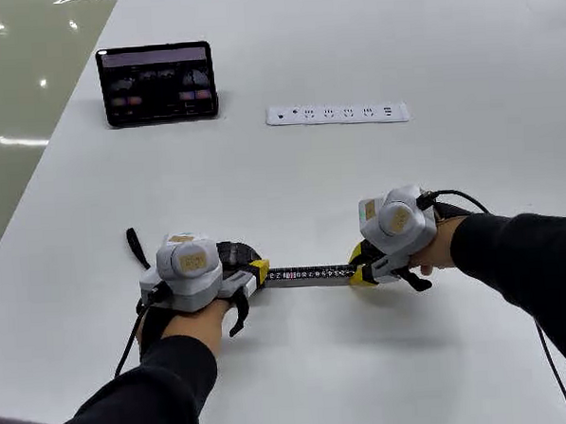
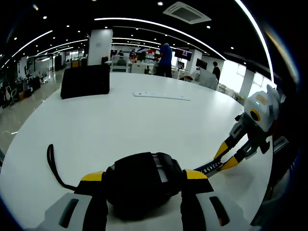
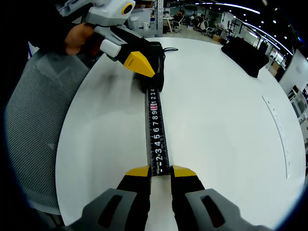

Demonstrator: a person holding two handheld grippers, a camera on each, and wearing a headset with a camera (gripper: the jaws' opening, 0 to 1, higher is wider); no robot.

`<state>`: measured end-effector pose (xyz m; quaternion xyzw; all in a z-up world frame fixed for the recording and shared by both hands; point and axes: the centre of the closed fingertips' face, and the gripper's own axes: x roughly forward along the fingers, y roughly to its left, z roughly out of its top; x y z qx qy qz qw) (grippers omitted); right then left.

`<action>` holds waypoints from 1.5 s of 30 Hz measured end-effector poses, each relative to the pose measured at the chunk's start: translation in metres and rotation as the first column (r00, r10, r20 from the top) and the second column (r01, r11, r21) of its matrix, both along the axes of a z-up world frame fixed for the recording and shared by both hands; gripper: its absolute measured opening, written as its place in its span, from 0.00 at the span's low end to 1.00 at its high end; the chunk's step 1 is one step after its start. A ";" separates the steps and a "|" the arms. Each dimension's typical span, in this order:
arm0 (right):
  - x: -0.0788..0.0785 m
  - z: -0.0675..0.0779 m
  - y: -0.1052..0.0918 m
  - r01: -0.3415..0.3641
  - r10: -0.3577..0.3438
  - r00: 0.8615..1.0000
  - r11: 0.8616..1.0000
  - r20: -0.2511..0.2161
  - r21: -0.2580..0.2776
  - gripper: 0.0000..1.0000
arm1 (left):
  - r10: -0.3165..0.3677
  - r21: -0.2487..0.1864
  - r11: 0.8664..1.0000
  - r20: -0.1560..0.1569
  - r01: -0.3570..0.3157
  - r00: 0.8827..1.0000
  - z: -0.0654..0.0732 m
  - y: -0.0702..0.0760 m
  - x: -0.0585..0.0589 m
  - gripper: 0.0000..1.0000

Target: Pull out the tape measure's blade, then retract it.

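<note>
Strap (image 1: pixel 133 246) lies loose on the bench (image 1: pixel 404 168) at about 9 o'clock in our head view. Just right of it, near 7 o'clock, our left claw (image 2: pixel 144 175) is clenched on the tape measure (image 1: pixel 236 256). The black body is squeezed between the two jaws and rests on the bench. From the body the blade (image 3: pixel 155 130) runs straight toward 3 o'clock, with only a short bit out. At its far end, near 4 o'clock, our right claw (image 3: pixel 161 171) is pinching the blade tip. Far back, a tablet (image 1: pixel 158 83) stands at 11 o'clock and a power strip (image 1: pixel 337 113) lies at 1 o'clock.

If the right claw lets go all at once, we think the spring could snap the blade back fast and make it whip. If we pull at a slant, the blade could twist or bend. If the left claw's hold is weak, the body could slide along the bench.
</note>
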<state>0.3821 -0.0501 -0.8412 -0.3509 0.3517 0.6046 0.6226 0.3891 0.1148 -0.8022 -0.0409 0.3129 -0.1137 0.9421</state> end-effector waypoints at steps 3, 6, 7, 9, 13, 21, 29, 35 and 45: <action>0.000 0.000 0.002 0.003 -0.003 1.000 1.000 -0.002 0.003 0.11 | -0.001 -0.003 1.000 0.000 0.001 1.000 0.000 0.001 0.000 0.57; -0.001 0.001 0.006 0.002 -0.002 1.000 1.000 -0.004 0.008 0.11 | -0.006 -0.004 1.000 0.002 0.006 1.000 0.000 0.001 0.000 0.57; -0.001 0.001 0.007 0.002 -0.002 1.000 1.000 -0.005 0.009 0.11 | -0.006 -0.005 1.000 0.002 0.006 1.000 0.000 0.001 0.000 0.57; -0.001 0.001 0.010 -0.002 0.002 1.000 1.000 -0.005 0.011 0.11 | -0.009 -0.005 1.000 0.002 0.009 1.000 0.000 0.000 -0.001 0.57; -0.002 0.001 0.015 -0.008 0.008 1.000 1.000 -0.005 0.014 0.11 | -0.011 -0.007 1.000 0.001 0.011 1.000 0.000 0.000 -0.001 0.57; -0.004 0.002 0.026 -0.012 0.012 1.000 1.000 -0.007 0.025 0.11 | -0.011 -0.010 1.000 -0.001 0.011 1.000 0.000 0.001 -0.001 0.57; -0.005 0.001 0.038 -0.023 0.023 1.000 0.999 0.005 0.040 0.11 | -0.009 -0.014 1.000 0.000 0.009 1.000 0.000 0.001 -0.001 0.57; -0.005 0.000 0.046 -0.034 0.034 0.999 0.998 0.012 0.047 0.11 | -0.009 -0.015 1.000 0.000 0.009 1.000 0.000 0.001 -0.001 0.57; -0.006 0.000 0.055 -0.024 0.024 1.000 0.998 0.002 0.064 0.11 | -0.010 -0.017 1.000 0.000 0.010 1.000 0.000 0.001 -0.002 0.57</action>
